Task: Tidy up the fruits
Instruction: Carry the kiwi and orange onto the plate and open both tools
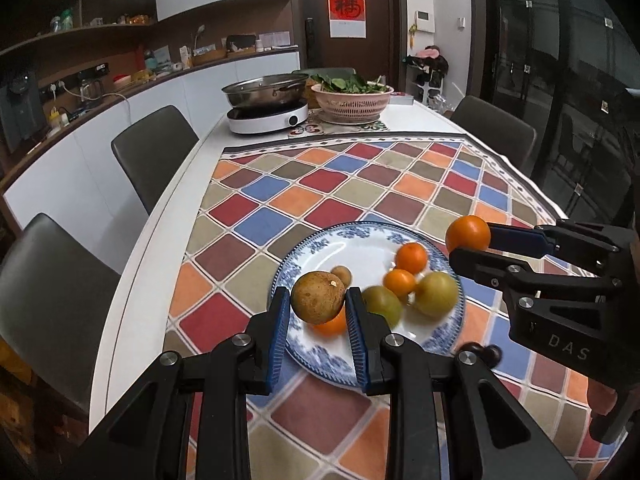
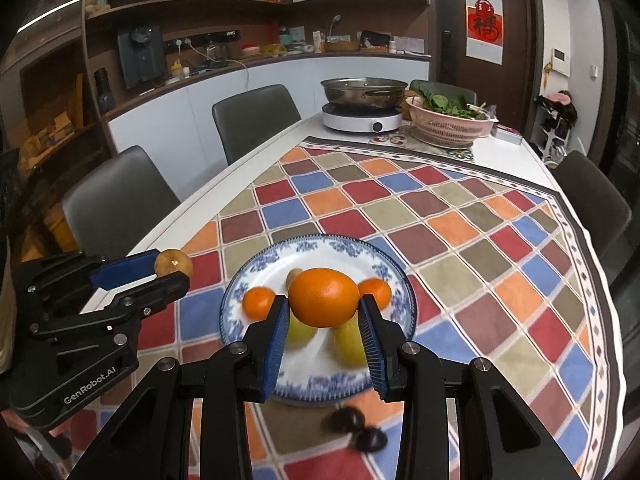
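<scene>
My left gripper [image 1: 318, 306] is shut on a round brown fruit [image 1: 318, 298] and holds it above the near left part of a blue-and-white plate [image 1: 362, 246]. My right gripper [image 2: 325, 308] is shut on a big orange [image 2: 324, 296] above the same plate [image 2: 320, 245]. On the plate lie small oranges [image 1: 412, 257], two green fruits [image 1: 437, 294] and a little brown fruit [image 1: 342, 275]. Each gripper shows in the other's view: the right gripper [image 1: 467, 242] with its orange [image 1: 468, 234], the left gripper [image 2: 173, 267] with its brown fruit [image 2: 174, 262].
Two dark round fruits [image 2: 356, 428] lie on the checkered cloth [image 2: 460, 224] just in front of the plate. At the table's far end stand a steel pan on a white cooker [image 1: 267, 116] and a pink colander of greens [image 1: 352, 102]. Grey chairs [image 1: 154, 152] line the left side.
</scene>
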`<action>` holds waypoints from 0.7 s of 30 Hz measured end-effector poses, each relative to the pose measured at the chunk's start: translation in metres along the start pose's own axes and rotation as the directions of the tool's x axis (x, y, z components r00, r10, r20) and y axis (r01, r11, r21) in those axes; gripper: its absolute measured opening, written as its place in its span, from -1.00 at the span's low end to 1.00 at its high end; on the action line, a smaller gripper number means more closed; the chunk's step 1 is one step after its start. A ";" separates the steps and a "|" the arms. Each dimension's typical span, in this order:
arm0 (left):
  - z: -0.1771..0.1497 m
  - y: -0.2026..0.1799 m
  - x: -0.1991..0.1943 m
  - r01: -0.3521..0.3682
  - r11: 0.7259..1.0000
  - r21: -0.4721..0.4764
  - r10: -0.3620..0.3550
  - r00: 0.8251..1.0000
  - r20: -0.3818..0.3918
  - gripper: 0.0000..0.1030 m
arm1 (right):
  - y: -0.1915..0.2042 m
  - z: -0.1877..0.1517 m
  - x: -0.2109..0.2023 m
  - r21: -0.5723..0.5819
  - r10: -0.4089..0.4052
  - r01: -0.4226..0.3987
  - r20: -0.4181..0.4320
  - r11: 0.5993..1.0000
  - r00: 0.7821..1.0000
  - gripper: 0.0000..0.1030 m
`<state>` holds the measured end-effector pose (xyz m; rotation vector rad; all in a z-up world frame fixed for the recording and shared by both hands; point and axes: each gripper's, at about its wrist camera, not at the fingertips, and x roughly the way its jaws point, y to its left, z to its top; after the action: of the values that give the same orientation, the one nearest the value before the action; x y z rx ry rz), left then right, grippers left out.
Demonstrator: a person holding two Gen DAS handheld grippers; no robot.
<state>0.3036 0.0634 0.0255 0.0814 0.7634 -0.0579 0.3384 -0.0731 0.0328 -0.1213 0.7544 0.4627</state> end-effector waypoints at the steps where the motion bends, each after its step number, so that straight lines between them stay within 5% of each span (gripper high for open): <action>1: 0.002 0.002 0.006 0.002 1.000 0.001 -0.002 1.000 -0.005 -0.44 | -0.001 0.003 0.007 -0.002 -0.001 0.001 -0.006 1.000 1.000 -0.29; 12: 0.017 0.020 0.081 0.047 0.999 -0.018 -0.048 0.992 -0.115 -0.44 | -0.016 0.023 0.086 0.003 0.009 -0.009 -0.109 1.000 0.994 -0.29; 21: 0.020 0.010 0.105 0.056 0.998 0.000 -0.056 0.986 -0.156 -0.43 | -0.023 0.026 0.105 0.024 0.023 -0.020 -0.141 1.000 0.990 -0.28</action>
<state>0.3935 0.0692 -0.0324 0.0697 0.9223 -0.1077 0.4316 -0.0483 -0.0213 -0.1256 0.9003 0.4694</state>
